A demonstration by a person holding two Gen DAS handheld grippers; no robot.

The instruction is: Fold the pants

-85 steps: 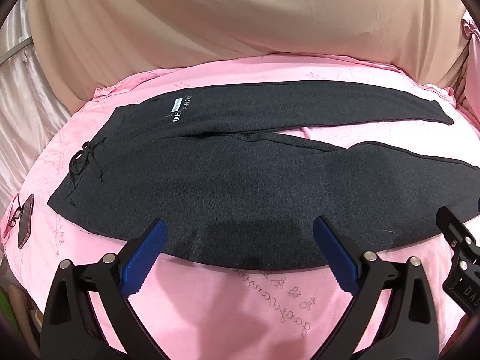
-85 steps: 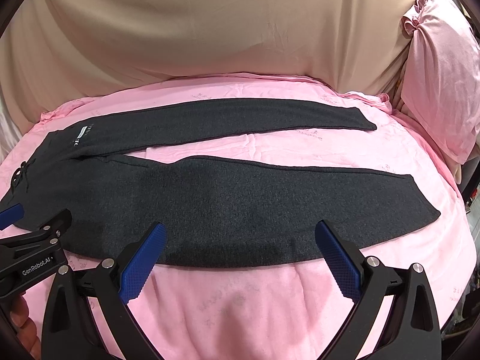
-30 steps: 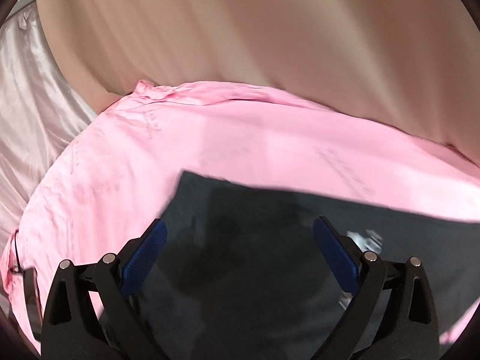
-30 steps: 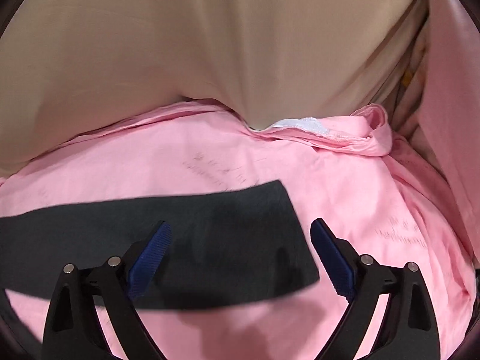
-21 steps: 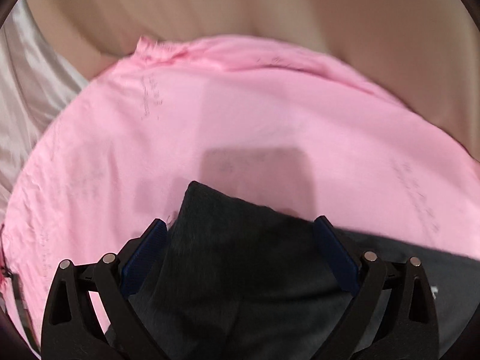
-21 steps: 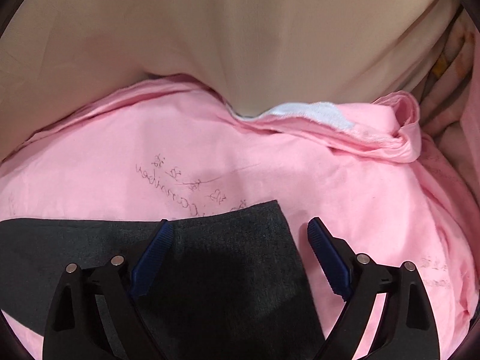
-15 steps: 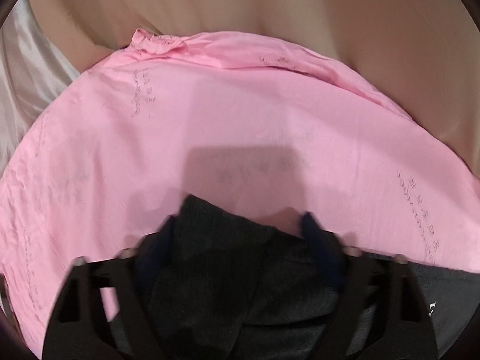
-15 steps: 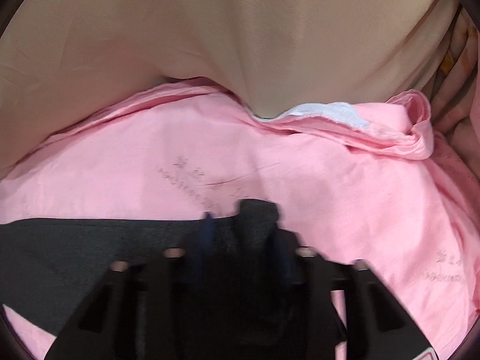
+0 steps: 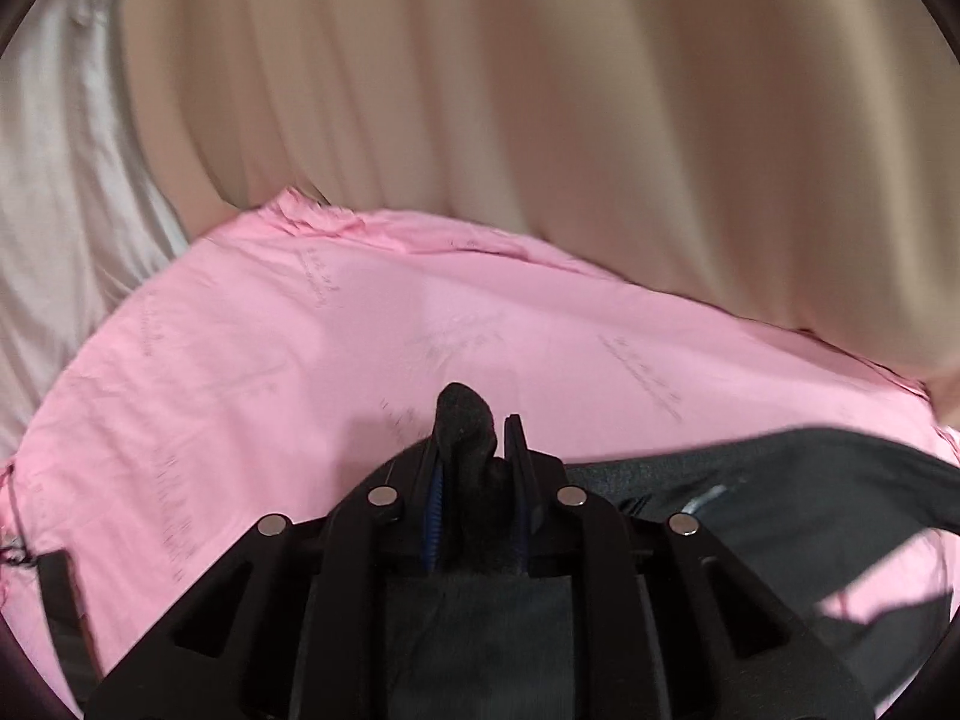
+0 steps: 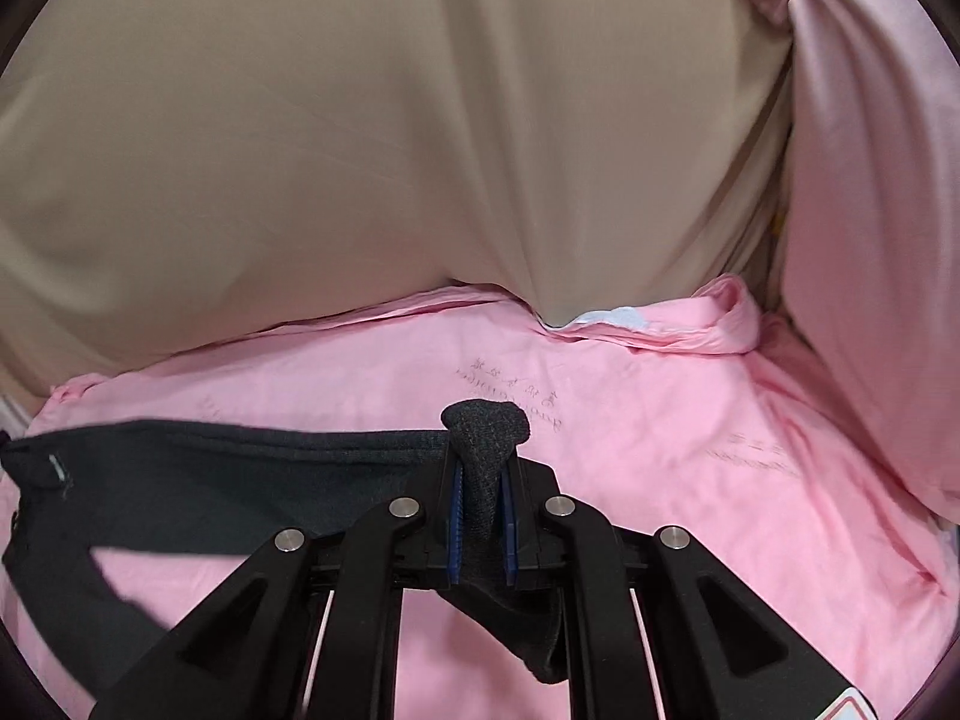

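The dark grey pants [image 9: 750,474] lie on the pink sheet [image 9: 270,360] and stretch away to the right in the left wrist view. My left gripper [image 9: 471,456] has a bunched waist corner [image 9: 465,414] between its blue pads, and the jaws are closing on it. In the right wrist view the pants [image 10: 240,468] run off to the left, lifted a little off the sheet. My right gripper [image 10: 483,474] is shut on a leg's hem end [image 10: 486,420], which pokes out above the pads.
A beige drape [image 9: 540,120] rises behind the bed's far edge in both views. A pink pillow [image 10: 870,240] leans at the right. The sheet bunches into folds [image 10: 690,330] at the far right corner. A dark flat object [image 9: 57,588] lies at the left edge.
Both grippers went from wide open over the flat cloth to pinched on it. Both have drawn back and risen, so the far edge of the pants now hangs between them.
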